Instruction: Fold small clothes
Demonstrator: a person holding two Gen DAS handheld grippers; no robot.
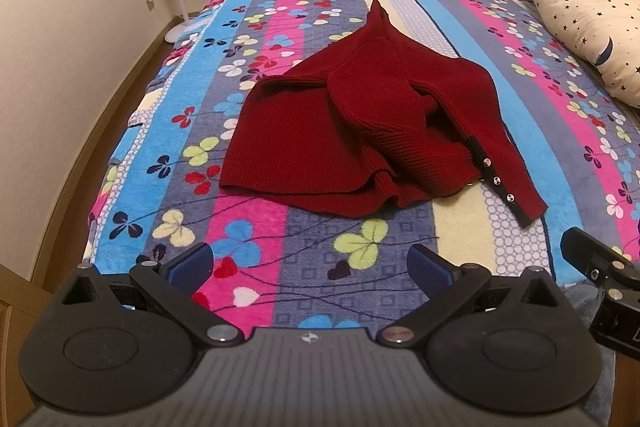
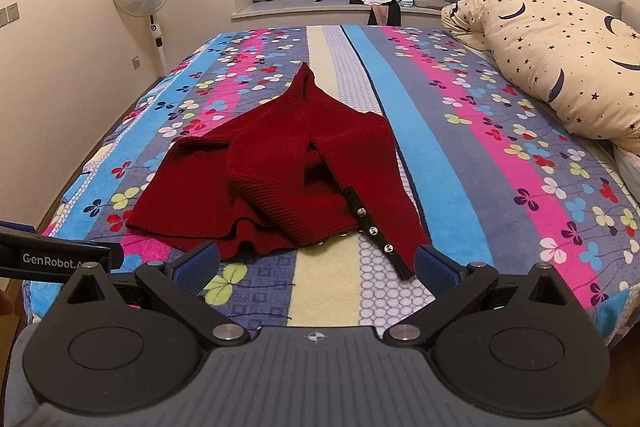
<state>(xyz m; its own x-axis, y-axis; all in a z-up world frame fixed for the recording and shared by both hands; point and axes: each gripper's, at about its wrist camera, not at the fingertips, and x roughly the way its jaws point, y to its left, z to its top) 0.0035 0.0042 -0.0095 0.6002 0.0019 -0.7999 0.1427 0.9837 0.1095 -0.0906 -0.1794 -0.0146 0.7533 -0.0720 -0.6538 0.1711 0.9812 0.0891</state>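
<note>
**A:** Where is the garment, relative to the fingers?

**B:** The red knit sweater (image 1: 340, 131) lies crumpled on the striped blanket (image 1: 264, 227), ahead of both grippers. From the left gripper (image 1: 310, 269) it sits well beyond the fingertips, centred and a little to the right. From the right gripper (image 2: 316, 265) it is much nearer: the cuff with three shiny buttons (image 2: 374, 230) ends just beside the right-hand fingertip, and the ruffled hem comes close to the left-hand one.

**A:** And the jaws?

**B:** Both stand wide open with nothing between the blue pads (image 2: 434, 269); only blanket shows in the gap.

**A:** How will it handle?

**B:** My judgement: soft, limp and fairly light, a ribbed knit that stretches and drapes instead of holding a shape. It should grip well on the pads, but the fleecy blanket may drag on it, and a pinch could gather two layers at once, since one sleeve is folded over the body.

**A:** Where to take hold, then?

**B:** I would pinch edges, not the middle: the dark-trimmed cuff beyond the right gripper's fingers, and the hem corner (image 1: 226, 183) ahead and left of the left gripper's fingers. Keep off the buttons; they are hard and may slip.
</note>
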